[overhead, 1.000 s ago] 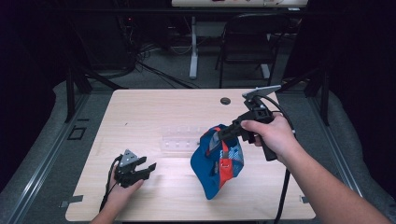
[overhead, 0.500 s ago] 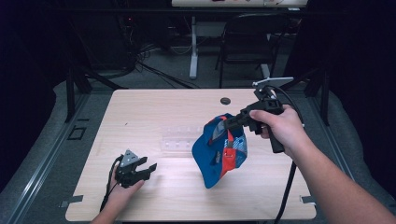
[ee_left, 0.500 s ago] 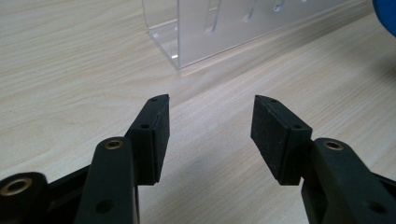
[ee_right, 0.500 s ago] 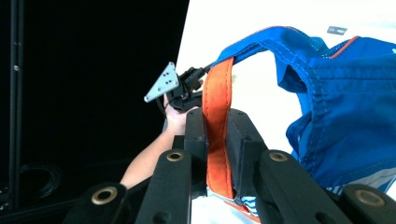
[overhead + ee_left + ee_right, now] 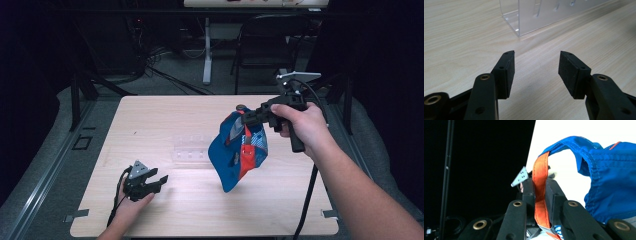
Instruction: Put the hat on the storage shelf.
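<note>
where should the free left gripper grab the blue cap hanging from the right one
Take the low blue edge of the cap, coming from its left side. The right gripper pinches the orange strap on top, so the cap hangs slack with that rim facing the open left gripper; probably the easiest thin fold to pinch.

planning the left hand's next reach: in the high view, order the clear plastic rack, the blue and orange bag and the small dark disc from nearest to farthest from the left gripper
From the left gripper:
1. Clear plastic rack, just beyond it, mid-table.
2. Blue and orange bag, hanging from the right gripper, further right.
3. Small dark disc, far edge of the table.

clear rack [image 5: 192, 150] mid-table, bare wood [image 5: 150, 120] around
</note>
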`<state>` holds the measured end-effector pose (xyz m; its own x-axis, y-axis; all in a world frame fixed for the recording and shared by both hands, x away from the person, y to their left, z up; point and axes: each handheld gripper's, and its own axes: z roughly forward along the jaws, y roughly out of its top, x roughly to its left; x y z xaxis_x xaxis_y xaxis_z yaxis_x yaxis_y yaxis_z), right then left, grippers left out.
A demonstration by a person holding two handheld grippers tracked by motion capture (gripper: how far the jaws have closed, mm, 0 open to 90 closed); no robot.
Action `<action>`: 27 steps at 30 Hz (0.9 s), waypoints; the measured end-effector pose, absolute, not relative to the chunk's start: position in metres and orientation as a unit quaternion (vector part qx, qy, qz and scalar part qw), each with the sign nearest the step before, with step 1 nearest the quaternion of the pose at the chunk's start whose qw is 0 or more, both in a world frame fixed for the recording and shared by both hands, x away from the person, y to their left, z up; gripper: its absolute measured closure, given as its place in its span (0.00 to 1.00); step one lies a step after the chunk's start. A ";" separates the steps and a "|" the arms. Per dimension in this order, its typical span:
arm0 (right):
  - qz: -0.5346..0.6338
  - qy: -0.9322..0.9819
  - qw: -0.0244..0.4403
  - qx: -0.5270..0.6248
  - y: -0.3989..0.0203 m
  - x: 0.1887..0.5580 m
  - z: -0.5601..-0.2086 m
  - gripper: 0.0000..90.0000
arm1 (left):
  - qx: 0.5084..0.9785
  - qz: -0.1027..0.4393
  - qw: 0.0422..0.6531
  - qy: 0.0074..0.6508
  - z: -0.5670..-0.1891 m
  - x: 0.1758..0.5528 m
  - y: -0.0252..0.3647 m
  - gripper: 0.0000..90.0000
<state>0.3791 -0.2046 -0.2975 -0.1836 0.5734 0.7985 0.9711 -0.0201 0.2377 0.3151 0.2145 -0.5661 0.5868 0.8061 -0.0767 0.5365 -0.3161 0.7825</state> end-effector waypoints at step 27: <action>-0.444 -0.620 0.231 -0.604 -0.196 0.413 -0.288 0.88 | 0.808 0.181 0.426 0.363 -0.546 0.304 0.170 0.53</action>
<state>0.4133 -0.1958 -0.2877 -0.1627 0.5439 0.8232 0.9544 -0.1250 0.2712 0.3039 0.1695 -0.5456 0.6704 0.7418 -0.0163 0.4325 -0.3728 0.8210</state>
